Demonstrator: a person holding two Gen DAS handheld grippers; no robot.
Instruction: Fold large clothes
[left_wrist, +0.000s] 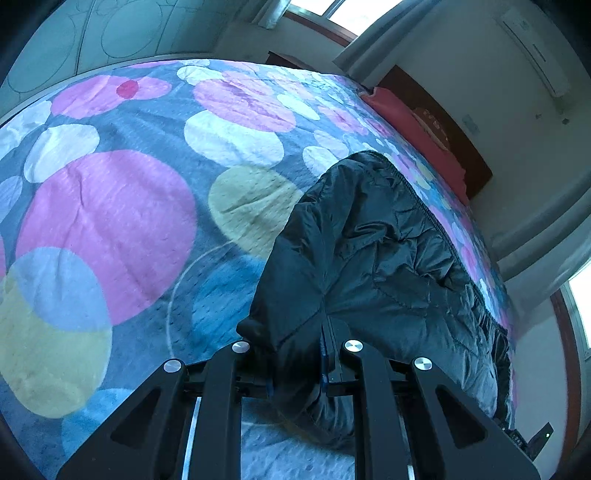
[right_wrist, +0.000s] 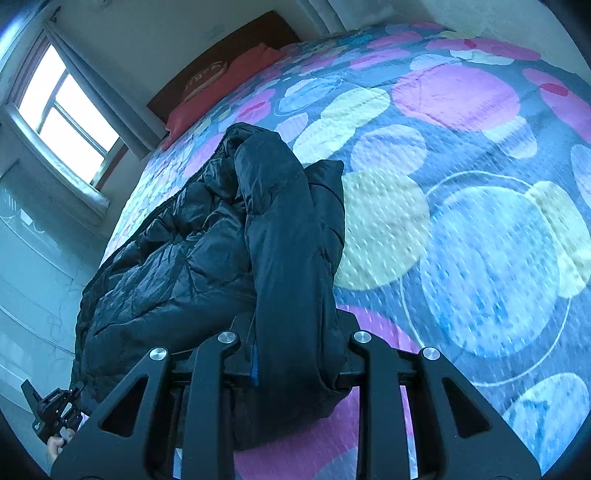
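Mid-fold — both the left gripper (left_wrist: 295, 365) and right gripper (right_wrist: 291, 354) have jaws clenched on the dark puffer jacket (left_wrist: 388, 266), still bunched on the bed (left_wrist: 110, 206) — flattening and final folds remain

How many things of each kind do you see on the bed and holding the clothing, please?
Jacket: 1
Bedspread: 1
Red pillow: 1
Grippers: 2, the left gripper and the right gripper, both shut on the jacket
Total: 5
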